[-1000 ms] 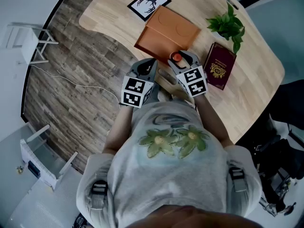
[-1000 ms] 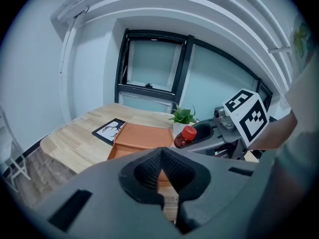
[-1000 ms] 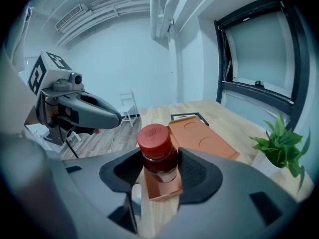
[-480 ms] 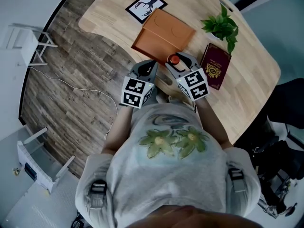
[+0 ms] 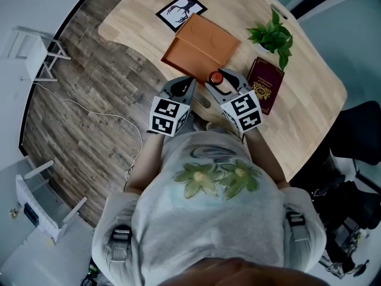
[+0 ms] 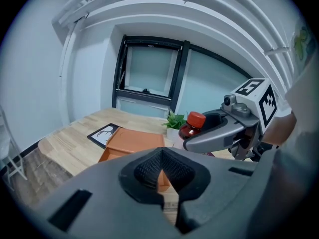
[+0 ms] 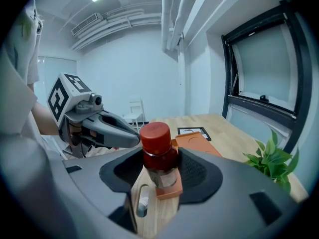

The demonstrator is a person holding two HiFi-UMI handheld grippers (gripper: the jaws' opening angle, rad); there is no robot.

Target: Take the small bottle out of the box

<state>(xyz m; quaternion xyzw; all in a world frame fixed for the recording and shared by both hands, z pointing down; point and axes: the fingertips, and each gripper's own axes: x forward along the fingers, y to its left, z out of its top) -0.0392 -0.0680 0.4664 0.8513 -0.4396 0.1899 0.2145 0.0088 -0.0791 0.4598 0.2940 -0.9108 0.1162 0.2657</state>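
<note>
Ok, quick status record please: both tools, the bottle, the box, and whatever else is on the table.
right tool: shut on the small bottle, red cap up
left tool: shut, nothing in it, beside the right tool
small bottle: outside the orange box, held above the table
orange box: on the table, beyond both tools
other items: potted plant, dark red booklet, black-framed picture

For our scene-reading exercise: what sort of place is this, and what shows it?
Probably an office or studio room: a light wooden table with a potted plant, a black-framed window and exposed ceiling pipes.
</note>
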